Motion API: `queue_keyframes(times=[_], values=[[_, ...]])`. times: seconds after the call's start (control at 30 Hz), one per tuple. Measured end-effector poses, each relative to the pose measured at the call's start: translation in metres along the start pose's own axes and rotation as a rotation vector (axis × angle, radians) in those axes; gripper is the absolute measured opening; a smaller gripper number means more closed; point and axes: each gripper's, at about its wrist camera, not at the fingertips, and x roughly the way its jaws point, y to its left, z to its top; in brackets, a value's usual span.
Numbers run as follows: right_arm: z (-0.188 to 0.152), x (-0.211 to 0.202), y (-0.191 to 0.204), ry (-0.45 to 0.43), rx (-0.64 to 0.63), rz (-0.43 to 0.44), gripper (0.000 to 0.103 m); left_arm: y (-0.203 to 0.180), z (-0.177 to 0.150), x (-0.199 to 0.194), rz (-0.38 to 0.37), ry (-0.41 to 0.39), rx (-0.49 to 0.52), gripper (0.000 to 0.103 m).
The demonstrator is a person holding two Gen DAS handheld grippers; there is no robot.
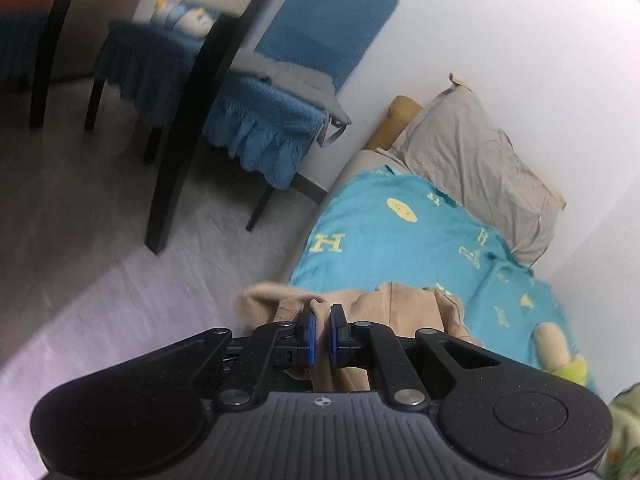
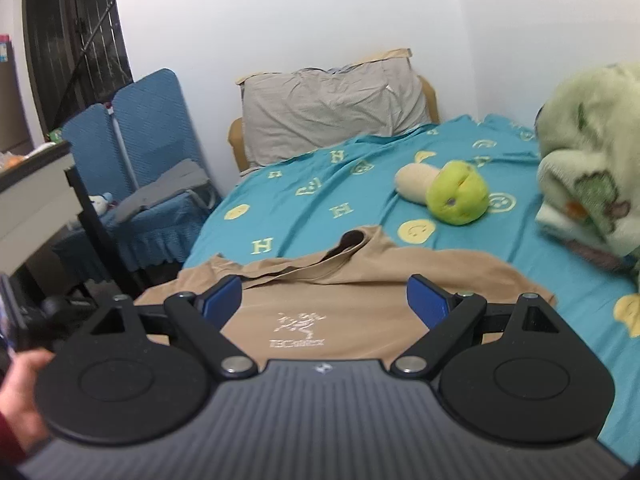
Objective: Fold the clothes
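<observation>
With left tongs (image 1: 322,322) pinching tan shirt (image 2: 360,284), right tongs (image 2: 324,300) spread above.

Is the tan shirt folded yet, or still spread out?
Mostly spread: tan cotton shirt lies flat, logo up, on the turquoise bedsheet; left gripper pinches one edge.

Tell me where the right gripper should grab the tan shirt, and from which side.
Probably the shirt's right edge, near the sleeve, coming in low from the right. The fabric lies flat on the bed, so only an edge offers a pinchable fold. The right gripper is open; the left gripper is shut on the other side.
</observation>
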Motion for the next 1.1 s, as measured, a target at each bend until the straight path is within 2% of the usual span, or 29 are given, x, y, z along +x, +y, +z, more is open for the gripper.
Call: queue_keyframes(times=[0.2,0.3,0.4,0.5,0.6,0.67,0.8,0.87,0.9,0.93,0.97,1.03,1.1], values=[[0.008,-0.006,-0.011,-0.013,0.023,-0.023,0.091,-0.069,0.006,-0.02,0.016,-0.074,0.237,0.007],[0.012,-0.012,-0.021,-0.025,0.047,-0.038,0.091,-0.12,-0.004,-0.028,-0.011,-0.113,0.388,0.007],[0.016,-0.017,-0.035,-0.038,0.082,-0.065,0.091,-0.174,-0.024,-0.031,-0.074,-0.121,0.505,0.007],[0.019,-0.018,-0.049,-0.041,0.124,-0.087,0.091,-0.222,-0.053,-0.026,-0.148,-0.1,0.585,0.007],[0.02,-0.019,-0.059,-0.041,0.152,-0.098,0.091,-0.259,-0.087,-0.011,-0.187,-0.054,0.639,0.007],[0.021,-0.019,-0.064,-0.042,0.166,-0.101,0.091,-0.277,-0.111,0.004,-0.19,-0.013,0.67,0.007],[0.023,-0.015,-0.078,-0.04,0.218,-0.096,0.091,-0.287,-0.152,0.035,-0.165,0.07,0.713,0.01],[0.022,-0.012,-0.085,-0.028,0.244,-0.079,0.091,-0.283,-0.16,0.042,-0.172,0.114,0.703,0.019],[0.022,-0.01,-0.089,-0.022,0.258,-0.069,0.091,-0.28,-0.161,0.042,-0.175,0.128,0.702,0.028],[0.022,-0.008,-0.093,-0.015,0.281,-0.059,0.091,-0.277,-0.16,0.04,-0.174,0.14,0.705,0.045],[0.022,-0.007,-0.097,-0.006,0.302,-0.049,0.091,-0.274,-0.159,0.033,-0.162,0.143,0.713,0.052],[0.021,-0.008,-0.095,0.009,0.306,-0.022,0.091,-0.261,-0.155,0.006,-0.156,0.133,0.726,0.072],[0.02,-0.01,-0.094,0.024,0.31,0.004,0.091,-0.241,-0.148,-0.028,-0.169,0.13,0.716,0.081]])
